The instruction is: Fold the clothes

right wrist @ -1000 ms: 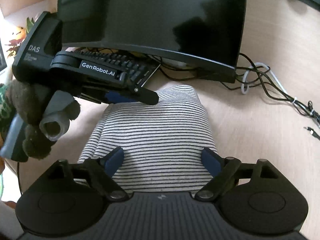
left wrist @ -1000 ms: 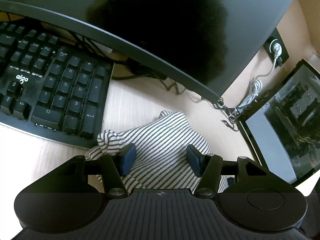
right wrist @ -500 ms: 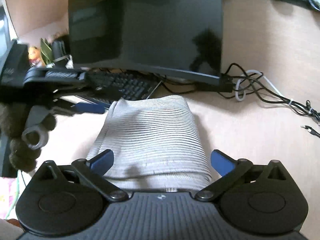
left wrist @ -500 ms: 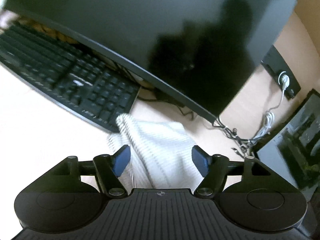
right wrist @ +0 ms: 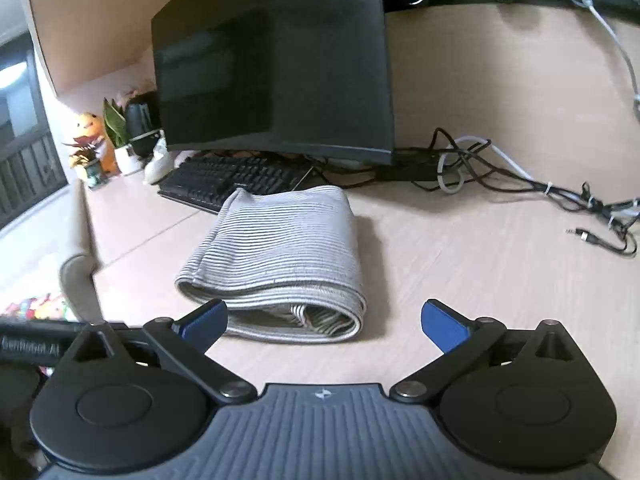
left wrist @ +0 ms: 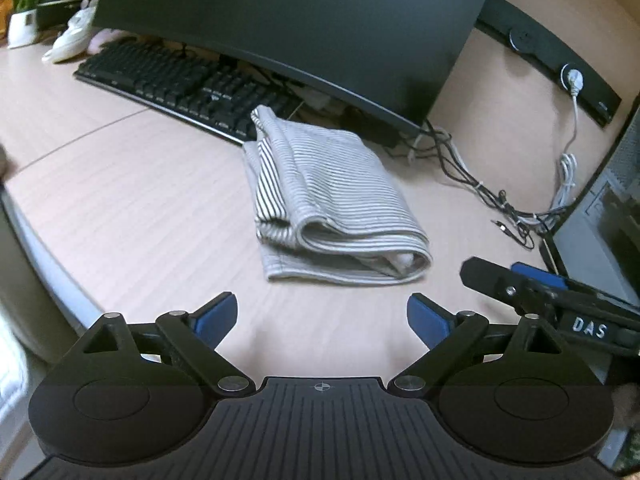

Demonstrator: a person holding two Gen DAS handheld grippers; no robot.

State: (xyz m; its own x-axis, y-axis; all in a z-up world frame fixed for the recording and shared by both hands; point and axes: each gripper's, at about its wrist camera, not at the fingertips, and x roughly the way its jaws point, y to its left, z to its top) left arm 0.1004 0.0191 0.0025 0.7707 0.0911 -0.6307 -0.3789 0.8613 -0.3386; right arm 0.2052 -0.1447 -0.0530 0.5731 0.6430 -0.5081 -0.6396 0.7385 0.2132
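Apparently one folded striped garment (left wrist: 332, 196), two claws

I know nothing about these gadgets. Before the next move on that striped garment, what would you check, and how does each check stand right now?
1. Striped garment lies folded on the desk: ok.
2. Left gripper holds nothing, jaws opening, only bare desk between them: ok.
3. Right gripper wide open, pads not pressing the cloth: ok.
4. Garment clear of the keyboard: not ok, its far corner lies against the keyboard's edge.
5. Cables clear of the garment: ok.
6. Fold neat underneath: cannot tell.
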